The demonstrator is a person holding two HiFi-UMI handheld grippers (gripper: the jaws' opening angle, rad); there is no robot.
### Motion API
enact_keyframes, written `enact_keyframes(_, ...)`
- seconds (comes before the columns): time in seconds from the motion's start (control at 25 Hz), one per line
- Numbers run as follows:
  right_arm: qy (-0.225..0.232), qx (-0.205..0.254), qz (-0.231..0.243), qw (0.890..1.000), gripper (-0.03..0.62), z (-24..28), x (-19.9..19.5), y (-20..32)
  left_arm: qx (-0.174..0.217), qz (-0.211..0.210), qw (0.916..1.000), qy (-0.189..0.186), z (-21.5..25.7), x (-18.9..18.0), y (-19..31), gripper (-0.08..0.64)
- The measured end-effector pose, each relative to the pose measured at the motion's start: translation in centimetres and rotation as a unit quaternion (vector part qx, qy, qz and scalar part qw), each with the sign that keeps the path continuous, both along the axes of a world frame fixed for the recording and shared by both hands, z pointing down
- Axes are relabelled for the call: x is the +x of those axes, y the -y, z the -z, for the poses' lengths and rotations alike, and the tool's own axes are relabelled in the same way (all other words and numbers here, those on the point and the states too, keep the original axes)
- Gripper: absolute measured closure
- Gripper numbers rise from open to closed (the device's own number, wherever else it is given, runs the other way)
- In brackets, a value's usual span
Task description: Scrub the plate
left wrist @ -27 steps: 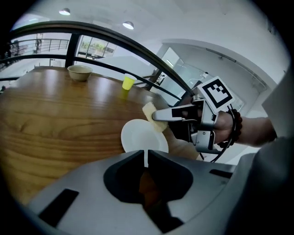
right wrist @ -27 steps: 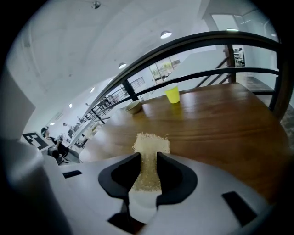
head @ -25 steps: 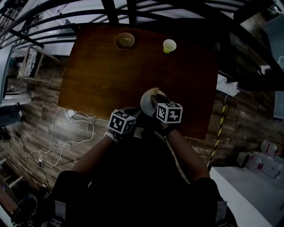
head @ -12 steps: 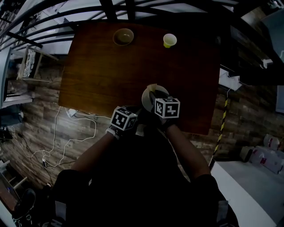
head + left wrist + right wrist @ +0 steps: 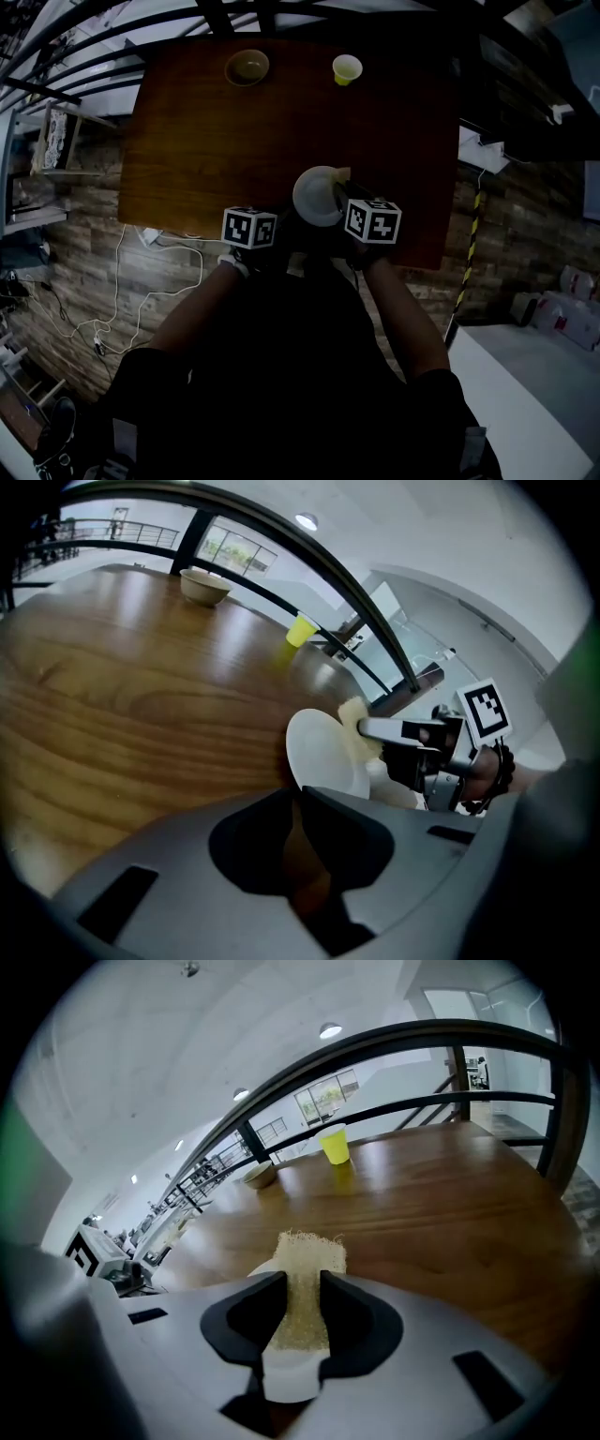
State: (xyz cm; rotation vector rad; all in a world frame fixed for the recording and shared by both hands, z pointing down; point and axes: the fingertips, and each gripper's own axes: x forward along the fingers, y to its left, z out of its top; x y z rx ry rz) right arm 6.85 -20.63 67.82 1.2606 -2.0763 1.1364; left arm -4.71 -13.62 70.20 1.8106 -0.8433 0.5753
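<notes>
The plate (image 5: 317,195) is by the table's (image 5: 187,141) near edge, bowl (image 5: 247,66) and cup (image 5: 347,68) distant.

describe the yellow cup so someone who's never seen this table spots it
Start at the wooden table; near its far edge, at the top of the head view, stand two vessels. The yellow cup is the right-hand one: small and bright yellow, whereas the bowl is wide, low and beige.

Dark wooden table (image 5: 206,141) beside a black railing (image 5: 394,1040).
It stands on a plank floor (image 5: 56,244) where white cables (image 5: 122,309) trail; round ceiling lights (image 5: 329,1030) glow on the white ceiling above.
</notes>
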Motion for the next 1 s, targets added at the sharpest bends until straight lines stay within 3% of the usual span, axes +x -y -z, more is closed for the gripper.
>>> enact_keyframes(0.24,-0.004,0.009,-0.028,1.000,0.472,1.0,1.3,0.2,-0.036,0.036,0.9975,-0.050,0.0,0.8,1.7,0.532)
enact_keyframes(0.36,0.003,0.017,-0.022,1.000,0.472,1.8,0.5,0.1,-0.058,0.046,0.9954,-0.061,-0.7,1.5,1.4,0.448)
enact_keyframes(0.52,0.011,0.021,0.003,1.000,0.472,2.3,-1.8,-0.3,-0.080,0.060,0.9918,-0.079,-1.0,1.8,1.3,0.453)
enact_keyframes(0.64,0.014,0.015,0.042,0.999,0.472,1.9,-4.6,-1.2,-0.099,0.075,0.9875,-0.097,-1.4,2.0,1.1,0.503)
enact_keyframes(0.8,0.018,-0.006,0.090,0.996,0.472,0.6,-8.0,-2.2,-0.096,0.083,0.9859,-0.109,-1.5,1.9,1.4,0.506)
enact_keyframes(1.0,0.026,-0.025,0.109,0.993,0.472,-1.3,-8.9,-1.6,-0.088,0.092,0.9853,-0.114,-1.7,2.1,1.6,0.506)
